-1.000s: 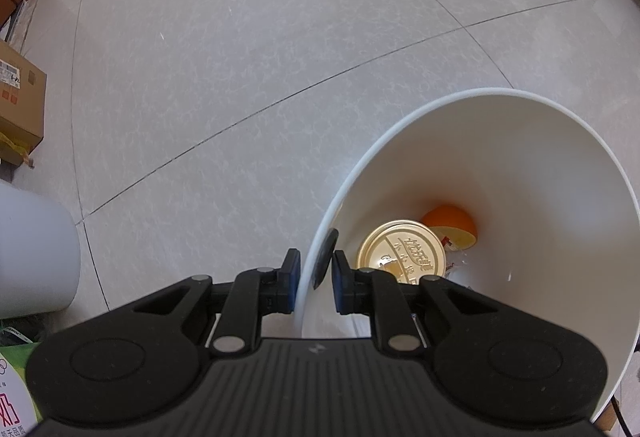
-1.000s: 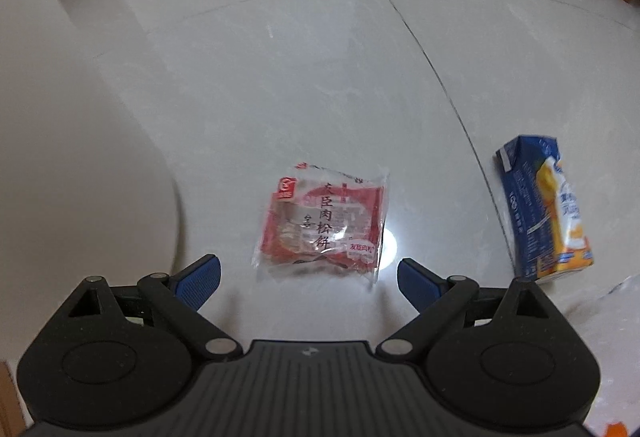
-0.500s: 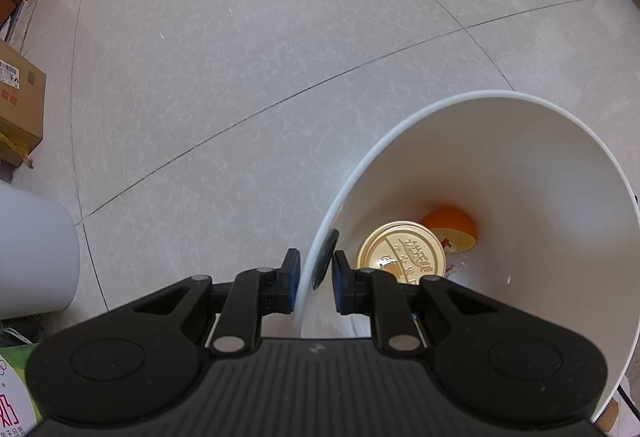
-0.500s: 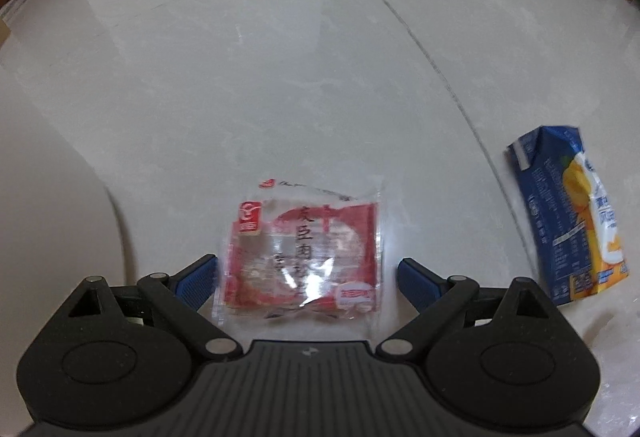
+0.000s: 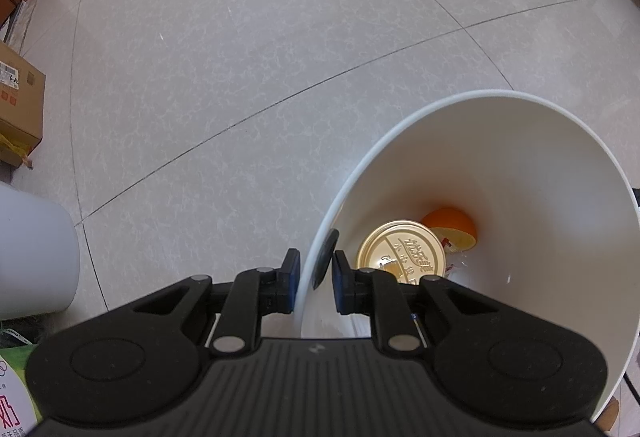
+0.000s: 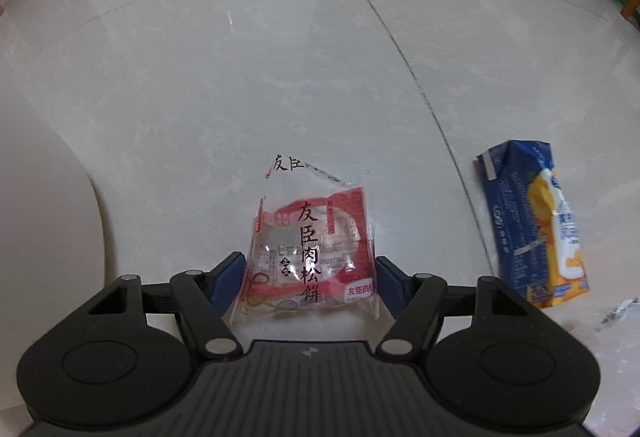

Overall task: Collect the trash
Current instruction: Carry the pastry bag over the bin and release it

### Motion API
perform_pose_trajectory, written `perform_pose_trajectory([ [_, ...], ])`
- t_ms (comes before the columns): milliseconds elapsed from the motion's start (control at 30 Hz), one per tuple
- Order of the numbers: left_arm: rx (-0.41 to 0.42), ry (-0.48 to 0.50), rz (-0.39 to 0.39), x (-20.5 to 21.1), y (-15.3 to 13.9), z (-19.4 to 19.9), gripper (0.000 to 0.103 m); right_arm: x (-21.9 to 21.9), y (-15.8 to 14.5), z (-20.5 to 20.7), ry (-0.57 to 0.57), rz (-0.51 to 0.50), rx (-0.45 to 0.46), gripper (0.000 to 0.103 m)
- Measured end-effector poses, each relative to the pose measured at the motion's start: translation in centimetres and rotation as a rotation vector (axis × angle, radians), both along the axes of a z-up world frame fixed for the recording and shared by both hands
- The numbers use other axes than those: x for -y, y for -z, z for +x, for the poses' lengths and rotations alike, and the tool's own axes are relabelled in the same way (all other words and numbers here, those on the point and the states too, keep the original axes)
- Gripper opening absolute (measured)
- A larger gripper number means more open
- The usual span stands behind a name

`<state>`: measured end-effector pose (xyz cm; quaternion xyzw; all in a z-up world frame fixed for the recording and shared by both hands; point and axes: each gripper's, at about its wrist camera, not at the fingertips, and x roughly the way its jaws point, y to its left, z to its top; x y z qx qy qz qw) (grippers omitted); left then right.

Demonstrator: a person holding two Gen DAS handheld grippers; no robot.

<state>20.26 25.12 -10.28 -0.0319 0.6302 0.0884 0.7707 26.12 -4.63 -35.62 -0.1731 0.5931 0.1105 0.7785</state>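
One red snack wrapper (image 6: 310, 257) between the closing right gripper (image 6: 310, 277) fingers, buckling under their squeeze.

The left gripper (image 5: 314, 279) points down, its jaws pinched tight on the white bin's rim (image 5: 320, 237). The right gripper (image 6: 310, 281) points down too. Its jaws have just been closing on the red wrapper (image 6: 310, 257), squeezing it.

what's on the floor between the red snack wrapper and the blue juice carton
Nothing: in the right wrist view only bare floor tile, crossed by a grout line, separates the red snack wrapper from the blue juice carton.
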Motion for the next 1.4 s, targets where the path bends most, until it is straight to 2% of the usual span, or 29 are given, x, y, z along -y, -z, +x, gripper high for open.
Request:
perform_pose_trajectory([
  [167,0.002,0.0,0.002,0.1,0.0,0.0,0.015,-0.2,-3.9,-0.1,-0.055,0.0,-0.006,0.074],
  [467,0.008,0.0,0.001,0.0,0.1,-0.2,0.015,-0.2,-15.2,-1.2,-0.17,0.012,-0.063,0.074],
  [700,0.014,0.001,-0.003,-0.1,0.1,-0.4,0.015,-3.5,-24.5,-3.9,-0.295,0.047,-0.09,0.074],
  [833,0.017,0.002,-0.002,0.0,0.0,-0.5,0.015,-6.9,-28.1,-5.6,-0.394,0.081,-0.086,0.074],
  [967,0.017,0.004,0.006,0.1,-0.1,-0.5,0.015,-10.4,-30.0,-7.4,-0.484,0.104,-0.094,0.075],
  [1200,0.017,0.003,0.002,0.1,-0.2,-0.5,0.015,-14.4,-30.0,-8.8,-0.557,0.12,-0.107,0.075],
  [1300,0.017,0.002,0.0,0.0,-0.2,-0.5,0.015,-14.9,-30.0,-9.1,-0.566,0.113,-0.095,0.086],
  [1333,0.017,0.002,-0.001,0.0,-0.2,-0.5,0.015,-14.9,-29.9,-9.0,-0.563,0.102,-0.093,0.095],
  [1400,0.017,0.002,-0.002,0.0,-0.2,-0.5,0.015,-14.7,-29.8,-8.5,-0.556,0.114,-0.084,0.101],
])
